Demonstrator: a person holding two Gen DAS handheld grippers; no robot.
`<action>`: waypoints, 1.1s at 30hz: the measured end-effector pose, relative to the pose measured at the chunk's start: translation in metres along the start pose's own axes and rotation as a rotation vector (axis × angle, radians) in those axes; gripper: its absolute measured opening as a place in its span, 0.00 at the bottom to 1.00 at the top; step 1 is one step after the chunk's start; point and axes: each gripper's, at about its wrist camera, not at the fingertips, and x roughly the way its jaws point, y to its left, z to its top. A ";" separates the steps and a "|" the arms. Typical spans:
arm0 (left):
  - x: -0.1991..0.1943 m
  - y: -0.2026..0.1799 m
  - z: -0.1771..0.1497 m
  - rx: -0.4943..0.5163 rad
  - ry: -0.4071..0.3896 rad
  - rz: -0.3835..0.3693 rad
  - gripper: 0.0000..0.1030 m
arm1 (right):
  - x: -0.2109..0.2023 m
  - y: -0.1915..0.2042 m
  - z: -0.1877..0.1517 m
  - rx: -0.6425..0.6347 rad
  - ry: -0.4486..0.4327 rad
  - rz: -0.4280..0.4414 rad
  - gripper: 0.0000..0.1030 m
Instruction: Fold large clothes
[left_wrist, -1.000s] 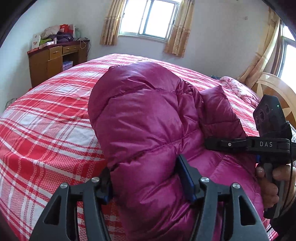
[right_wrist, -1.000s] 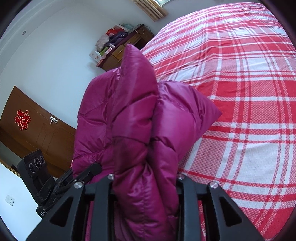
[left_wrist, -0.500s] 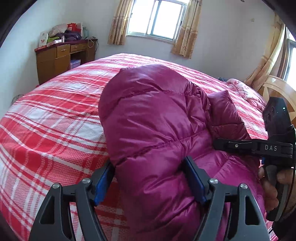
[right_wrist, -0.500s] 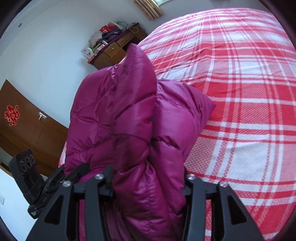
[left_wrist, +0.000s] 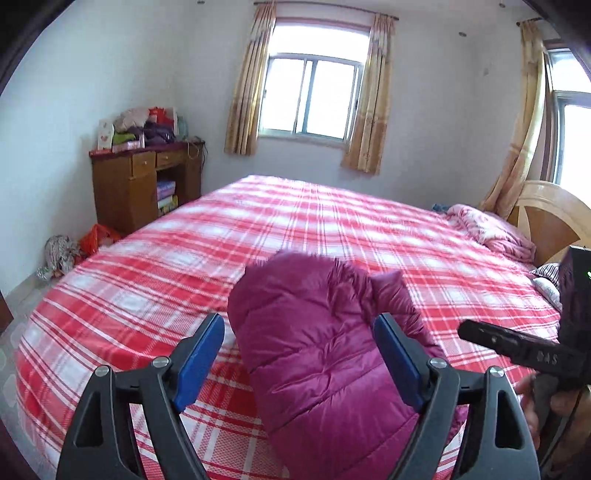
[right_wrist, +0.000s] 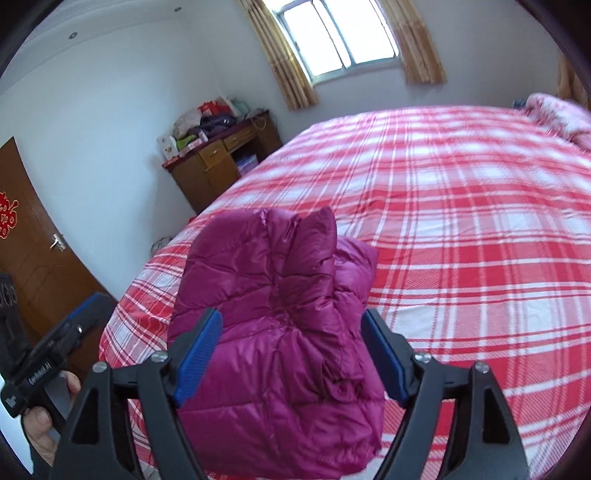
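Your left gripper (left_wrist: 298, 363) stands with its blue-padded jaws spread wide, nothing clamped between them; your right gripper (right_wrist: 291, 356) is likewise spread and empty. In both wrist views the folded magenta quilted down jacket (left_wrist: 325, 347) fills the gap between the fingers without visibly being pinched, and it lies bunched at the near edge of the red-and-white plaid bedspread (left_wrist: 332, 229). In the left view the right gripper's black body enters at 4 o'clock; in the right view the left gripper's body sits at 8 o'clock, your hand (right_wrist: 48, 424) wrapped round its handle. Beyond the jacket, a rumpled pink quilt (left_wrist: 491, 229) lies at 2 o'clock beside the wooden headboard (left_wrist: 550, 214). Farther back, a cluttered brown wooden desk (left_wrist: 144, 184) stands at 10 o'clock, and a curtained window (left_wrist: 314, 99) at 12 o'clock.
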 end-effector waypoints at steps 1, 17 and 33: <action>-0.003 0.000 0.002 -0.003 -0.012 -0.005 0.82 | -0.010 0.003 -0.002 -0.009 -0.016 -0.005 0.85; -0.051 -0.013 0.020 0.014 -0.135 -0.048 0.85 | -0.089 0.048 -0.003 -0.103 -0.169 -0.021 0.91; -0.061 -0.014 0.020 0.009 -0.161 -0.048 0.86 | -0.104 0.054 -0.007 -0.136 -0.194 -0.029 0.93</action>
